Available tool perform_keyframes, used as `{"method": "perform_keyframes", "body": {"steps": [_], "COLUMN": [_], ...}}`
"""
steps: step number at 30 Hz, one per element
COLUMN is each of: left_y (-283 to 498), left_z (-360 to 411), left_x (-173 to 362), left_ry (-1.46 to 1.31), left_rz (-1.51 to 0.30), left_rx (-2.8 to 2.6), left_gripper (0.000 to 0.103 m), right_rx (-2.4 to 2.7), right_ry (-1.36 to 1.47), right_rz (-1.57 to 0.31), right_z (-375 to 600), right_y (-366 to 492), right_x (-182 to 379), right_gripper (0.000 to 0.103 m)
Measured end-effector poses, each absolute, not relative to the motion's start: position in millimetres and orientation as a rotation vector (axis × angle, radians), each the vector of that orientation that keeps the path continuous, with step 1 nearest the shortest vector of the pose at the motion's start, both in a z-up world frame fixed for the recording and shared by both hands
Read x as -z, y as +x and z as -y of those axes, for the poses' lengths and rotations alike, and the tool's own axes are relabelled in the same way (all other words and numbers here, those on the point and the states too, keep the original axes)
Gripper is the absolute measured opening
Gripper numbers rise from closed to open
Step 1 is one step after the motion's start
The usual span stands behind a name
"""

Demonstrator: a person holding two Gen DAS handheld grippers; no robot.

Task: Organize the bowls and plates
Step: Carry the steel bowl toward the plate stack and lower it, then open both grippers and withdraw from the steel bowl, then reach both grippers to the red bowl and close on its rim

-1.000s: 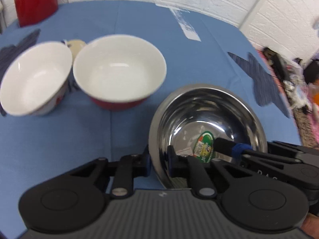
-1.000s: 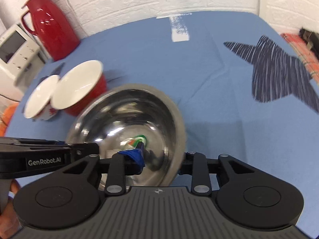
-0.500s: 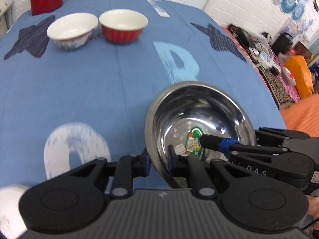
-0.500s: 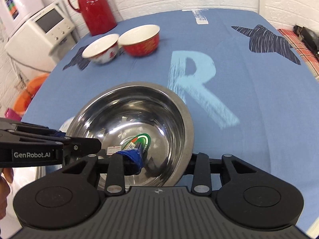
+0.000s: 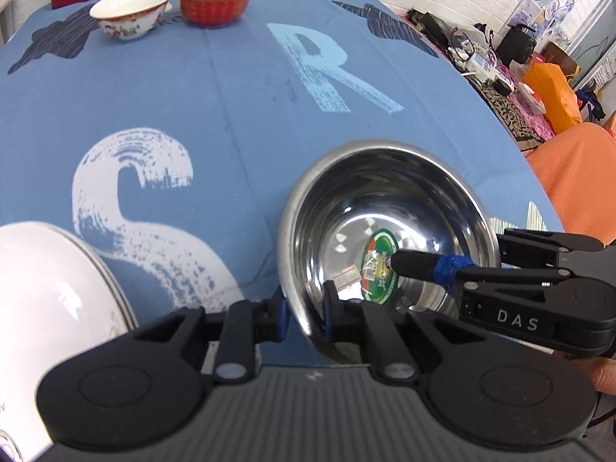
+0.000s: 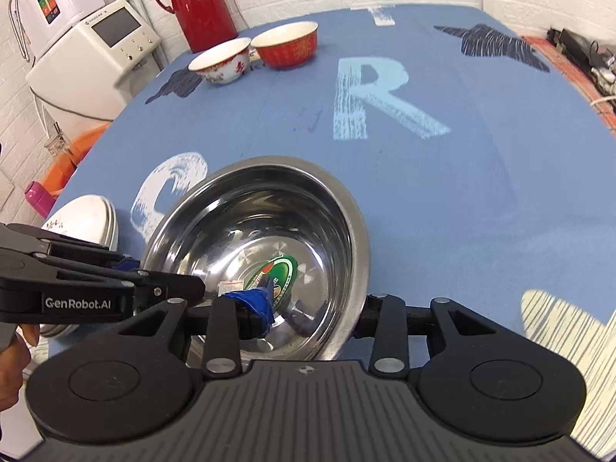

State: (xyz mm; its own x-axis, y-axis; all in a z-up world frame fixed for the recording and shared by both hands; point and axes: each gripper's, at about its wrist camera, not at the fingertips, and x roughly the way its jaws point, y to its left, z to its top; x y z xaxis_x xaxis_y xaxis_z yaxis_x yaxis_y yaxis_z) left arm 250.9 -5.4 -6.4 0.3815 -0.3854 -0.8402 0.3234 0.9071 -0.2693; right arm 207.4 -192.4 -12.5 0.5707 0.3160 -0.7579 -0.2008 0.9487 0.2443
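Slippage was our worry: we had each hand-held gripper, left (image 5: 302,317) and right (image 6: 313,313), clamped on opposite rims of the steel bowl (image 6: 261,246) above the desk (image 6: 442,177), so uneven pull could tip it onto the stacked white plates (image 6: 82,223).

The left gripper (image 5: 304,317) pinched the steel bowl's (image 5: 385,177) near-left rim; the right gripper (image 6: 313,308) clamped its opposite rim.

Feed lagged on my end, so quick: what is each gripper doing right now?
Left gripper: shut on the near rim of the steel bowl.
Right gripper: shut on the same bowl's rim on the opposite side, one finger inside, one outside.
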Motion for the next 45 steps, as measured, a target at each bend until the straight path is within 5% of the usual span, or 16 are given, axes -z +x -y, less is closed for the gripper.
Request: {"method": "perform_keyframes", "body": {"steps": [11, 12, 13, 14, 15, 28, 45], "left_y": [265.0, 266.5, 268.4, 270.0, 270.2, 316.3, 498.8], "left_z": [10.6, 9.3, 6.8, 3.0, -1.4, -77.0, -64.7], "left_x": [14.7, 14.6, 14.0, 11.4, 7.0, -40.3, -30.1], "left_ry": [-0.048, -0.060, -0.070, -0.080, -0.086, -0.192, -0.699], "left_rz": [-1.113, -1.122, -1.126, -1.119, -1.097, -0.998, -0.979], "left_rx": [0.495, 0.499, 0.498, 0.484, 0.470, 0.327, 0.102], "left_gripper": [0.010, 0.016, 0.043, 0.057, 0.059, 0.060, 0.060], "right_rx": [-0.314, -0.311, -0.308, -0.306, -0.300, -0.156, -0.279], "right_ry": [0.141, 0.151, 0.159, 0.168, 0.178, 0.291, 0.216], "right_rz": [-0.947, -0.955, -0.965, -0.976, -0.982, -0.898, -0.890], "right_z": [200.3, 201.1, 202.0, 203.6, 205.9, 240.1, 171.2], "right_y": [213.6, 214.6, 215.4, 216.9, 217.8, 258.3, 506.9], "right_x": [20.2, 19.7, 19.1, 17.7, 16.4, -25.5, -63.8], "right_gripper": [0.023, 0.023, 0.023, 0.023, 0.023, 0.025, 0.027]}}
